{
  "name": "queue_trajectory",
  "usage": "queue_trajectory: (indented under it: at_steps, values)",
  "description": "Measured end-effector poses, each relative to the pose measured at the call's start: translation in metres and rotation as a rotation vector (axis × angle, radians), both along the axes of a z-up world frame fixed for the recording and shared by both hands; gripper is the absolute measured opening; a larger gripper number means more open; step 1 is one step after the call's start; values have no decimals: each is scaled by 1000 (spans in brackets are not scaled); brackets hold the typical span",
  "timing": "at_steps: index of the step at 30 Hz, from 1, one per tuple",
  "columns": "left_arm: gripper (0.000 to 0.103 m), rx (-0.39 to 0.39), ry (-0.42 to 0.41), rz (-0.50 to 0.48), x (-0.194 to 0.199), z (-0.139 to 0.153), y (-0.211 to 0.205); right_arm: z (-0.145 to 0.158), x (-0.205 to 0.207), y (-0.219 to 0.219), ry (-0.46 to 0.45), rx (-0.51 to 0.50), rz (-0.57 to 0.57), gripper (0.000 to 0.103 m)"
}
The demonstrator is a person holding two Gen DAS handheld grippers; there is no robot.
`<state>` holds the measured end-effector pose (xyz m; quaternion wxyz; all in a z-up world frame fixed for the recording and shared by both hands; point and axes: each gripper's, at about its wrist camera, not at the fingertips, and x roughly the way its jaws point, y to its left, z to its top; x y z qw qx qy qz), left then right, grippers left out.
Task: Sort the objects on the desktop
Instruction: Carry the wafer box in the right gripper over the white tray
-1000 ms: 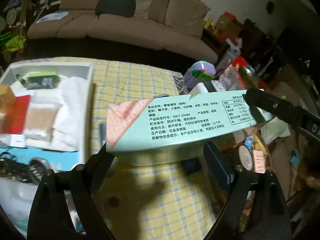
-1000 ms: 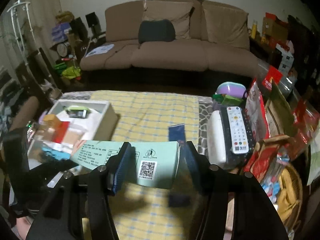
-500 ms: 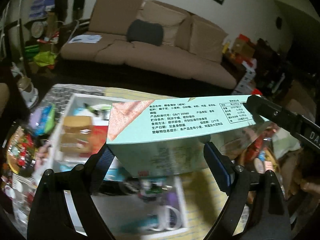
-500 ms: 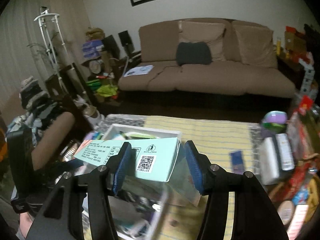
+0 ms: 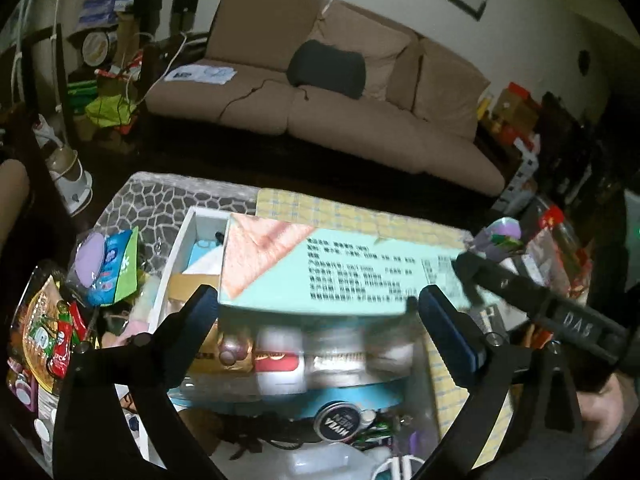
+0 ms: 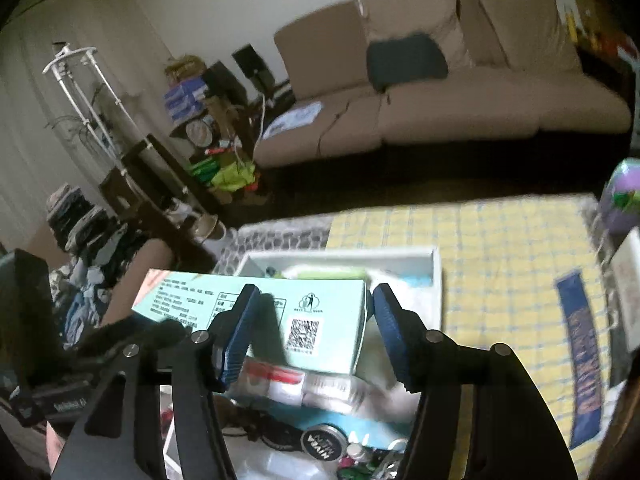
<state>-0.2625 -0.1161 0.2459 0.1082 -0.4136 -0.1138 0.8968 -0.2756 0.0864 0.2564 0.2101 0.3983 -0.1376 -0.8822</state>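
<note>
A long mint-green box (image 5: pixel 320 272) with printed text hangs over the white tray (image 5: pixel 180 264), close above the things in it. My left gripper (image 5: pixel 318 304) straddles its middle; the jaws are opening and thin gaps show beside both pads. My right gripper (image 6: pixel 316 300) has the box's QR-code end (image 6: pixel 320 304) between its blue pads. Its jaws are starting to open, but the box still moves with it. In the left wrist view one right finger (image 5: pixel 520 292) lies over the box's far right end.
The tray (image 6: pixel 340 256) holds packets, a blue lid and a Nivea tin (image 5: pixel 340 420). Snack packs (image 5: pixel 112 264) lie to its left. The yellow checked cloth (image 6: pixel 500 248) carries a blue packet (image 6: pixel 580 360) and a purple-green container (image 6: pixel 624 196). A sofa stands behind.
Both grippers have carried the box leftwards from above the yellow cloth to above the white tray. The box now sits lower between the left fingers, which have spread apart.
</note>
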Motion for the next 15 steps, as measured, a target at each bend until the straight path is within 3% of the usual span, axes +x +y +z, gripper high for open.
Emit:
queue_trajectory:
  at_steps: [10, 15]
  values:
    - [100, -11, 19, -29, 7, 10, 21, -37, 58, 20, -97, -62, 29, 67]
    - [99, -33, 84, -61, 25, 40, 39, -55, 84, 23, -191, -188, 61, 68]
